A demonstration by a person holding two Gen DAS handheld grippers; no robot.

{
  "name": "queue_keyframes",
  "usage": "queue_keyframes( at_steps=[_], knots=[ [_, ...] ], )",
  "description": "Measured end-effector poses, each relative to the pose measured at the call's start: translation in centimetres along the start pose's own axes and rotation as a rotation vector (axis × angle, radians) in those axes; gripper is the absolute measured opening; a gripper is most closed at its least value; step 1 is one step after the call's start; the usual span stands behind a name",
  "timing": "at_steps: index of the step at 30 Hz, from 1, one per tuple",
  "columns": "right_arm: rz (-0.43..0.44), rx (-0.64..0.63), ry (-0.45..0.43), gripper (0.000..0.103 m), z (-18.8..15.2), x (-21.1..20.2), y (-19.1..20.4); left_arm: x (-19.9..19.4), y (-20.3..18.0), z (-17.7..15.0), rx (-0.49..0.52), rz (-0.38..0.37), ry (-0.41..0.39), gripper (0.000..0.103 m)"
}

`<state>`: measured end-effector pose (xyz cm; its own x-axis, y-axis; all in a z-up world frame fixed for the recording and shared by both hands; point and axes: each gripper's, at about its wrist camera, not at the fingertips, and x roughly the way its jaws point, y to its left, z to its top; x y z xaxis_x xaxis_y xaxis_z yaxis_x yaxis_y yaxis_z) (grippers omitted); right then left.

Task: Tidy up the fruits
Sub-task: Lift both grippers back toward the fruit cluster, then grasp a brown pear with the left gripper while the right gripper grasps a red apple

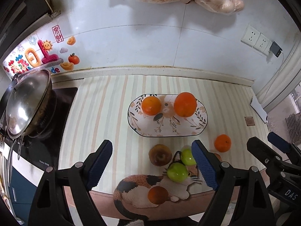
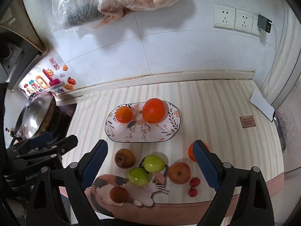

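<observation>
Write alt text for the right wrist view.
The open right gripper hovers over loose fruit on a striped mat: two green apples, a brown fruit, a red apple and two cherry tomatoes. Beyond sits a floral plate holding two oranges.

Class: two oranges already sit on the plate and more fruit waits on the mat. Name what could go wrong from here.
1. The two oranges on the shallow plate could roll off if bumped.
2. The green apples touch; grasping one may nudge the other.
3. The cherry tomatoes near the mat's front edge might roll off or get crushed.
</observation>
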<state>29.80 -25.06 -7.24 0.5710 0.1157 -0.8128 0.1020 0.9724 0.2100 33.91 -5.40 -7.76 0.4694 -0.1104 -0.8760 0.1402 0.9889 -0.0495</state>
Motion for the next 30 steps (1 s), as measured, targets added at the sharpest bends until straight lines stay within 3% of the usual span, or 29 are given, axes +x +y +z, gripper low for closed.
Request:
queue_keyframes(
  at_steps=[6, 12, 19, 27, 30],
  knots=[
    [-0.016, 0.088, 0.115, 0.094, -1.5, 4.5, -3.3, 3.9, 0.1, -0.5, -0.006, 0.038, 0.091, 0.086],
    [-0.027, 0.173, 0.303, 0.094, -5.0, 12.2, -7.0, 11.6, 0.5, -1.8, -0.034, 0.034, 0.287, 0.086],
    [-0.024, 0.26, 0.422, 0.094, -8.1, 17.8, -9.5, 19.3, -1.0, -3.4, -0.019, -0.011, 0.509, 0.086],
    [-0.011, 0.306, 0.478, 0.092, -9.3, 20.6, -10.3, 23.9, -2.0, -4.0, -0.025, -0.032, 0.609, 0.086],
    [-0.007, 0.308, 0.48, 0.087, -9.4, 21.0, -10.4, 24.5, -1.9, -4.2, -0.033, -0.032, 0.61, 0.086]
  ],
)
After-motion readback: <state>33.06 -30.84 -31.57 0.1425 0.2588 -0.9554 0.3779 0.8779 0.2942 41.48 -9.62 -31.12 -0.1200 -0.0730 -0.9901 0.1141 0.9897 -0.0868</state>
